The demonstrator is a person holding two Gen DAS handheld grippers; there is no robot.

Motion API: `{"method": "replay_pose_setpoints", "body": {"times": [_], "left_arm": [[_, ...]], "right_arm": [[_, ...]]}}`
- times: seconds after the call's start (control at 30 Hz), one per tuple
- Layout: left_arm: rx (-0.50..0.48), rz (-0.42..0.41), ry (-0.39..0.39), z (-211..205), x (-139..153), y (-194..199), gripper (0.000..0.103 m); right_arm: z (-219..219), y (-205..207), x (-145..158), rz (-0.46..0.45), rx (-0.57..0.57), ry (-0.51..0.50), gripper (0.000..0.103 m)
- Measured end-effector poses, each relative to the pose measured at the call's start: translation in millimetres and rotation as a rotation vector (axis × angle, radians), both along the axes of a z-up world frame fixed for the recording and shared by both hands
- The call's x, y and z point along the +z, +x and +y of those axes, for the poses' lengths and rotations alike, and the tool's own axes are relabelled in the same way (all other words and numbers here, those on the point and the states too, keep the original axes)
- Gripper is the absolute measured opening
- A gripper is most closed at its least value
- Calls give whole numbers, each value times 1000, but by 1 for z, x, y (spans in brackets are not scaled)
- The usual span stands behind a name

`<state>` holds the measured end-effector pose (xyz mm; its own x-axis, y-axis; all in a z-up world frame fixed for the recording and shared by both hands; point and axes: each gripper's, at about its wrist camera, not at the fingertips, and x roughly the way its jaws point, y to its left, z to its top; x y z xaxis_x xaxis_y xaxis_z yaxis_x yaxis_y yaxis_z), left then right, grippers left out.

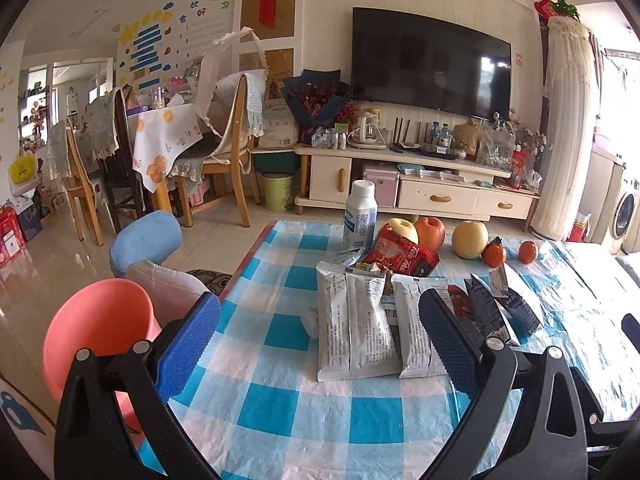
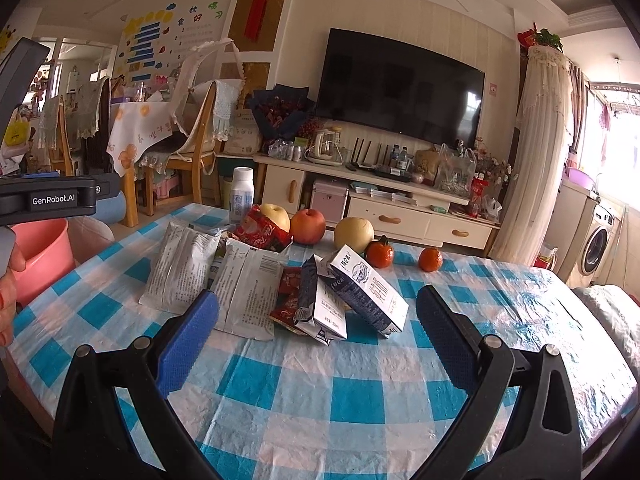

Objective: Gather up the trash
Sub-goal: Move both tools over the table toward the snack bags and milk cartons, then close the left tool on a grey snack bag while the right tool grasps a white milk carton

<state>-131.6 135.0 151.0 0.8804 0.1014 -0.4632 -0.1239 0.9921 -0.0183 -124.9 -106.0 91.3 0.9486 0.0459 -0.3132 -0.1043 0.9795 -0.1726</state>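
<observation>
Nothing looks collected yet, as far as I can judge. The trash lies in a heap on the checked worktop (image 2: 340, 392), and both grippers hang short of it with nothing between their fingers. The left gripper (image 1: 320, 344) has its fingers spread wide, facing two silver packets (image 1: 356, 324); the right gripper (image 2: 318, 332) is equally spread, facing two crushed cartons (image 2: 352, 296). Taking the white bottle (image 1: 360, 216) as the landmark: a red wrapper (image 1: 400, 256) lies just beside it toward the grippers, the packets nearer still, the cartons off to its right and nearer. The apples, pear and oranges (image 2: 354, 234) stand in a row to its right; those are probably not trash. The pink bin (image 1: 96, 328) stands off the worktop's edge, left of the bottle and nearer, and I take it for the likely destination; whether anything is already in it cannot be seen. Everything is left to do: packets, cartons, wrappers, perhaps the bottle. The left view shows the bin's open mouth, with blue and white cushions beside it. The right view shows only a slice of the bin, but it takes in the left gripper's body, a hand (image 2: 10, 280) holding it, and the cartons' printed faces plainly.
</observation>
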Motion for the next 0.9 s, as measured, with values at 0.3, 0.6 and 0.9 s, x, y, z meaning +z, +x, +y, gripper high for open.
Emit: {"method": "replay_pose_setpoints", "body": {"times": [0.3,0.6,0.9], "left_arm": [[-19,40,31,-5,-11,10,98],[-87,108,-97,4,-28,29,98],[-50,211,-180,25,-54,60,98]], "right_arm": [[-20,16,-5,67,20,58,100],[-62,56,-27,243,34,240,99],[-73,92,-35,334,123,344,84]]}}
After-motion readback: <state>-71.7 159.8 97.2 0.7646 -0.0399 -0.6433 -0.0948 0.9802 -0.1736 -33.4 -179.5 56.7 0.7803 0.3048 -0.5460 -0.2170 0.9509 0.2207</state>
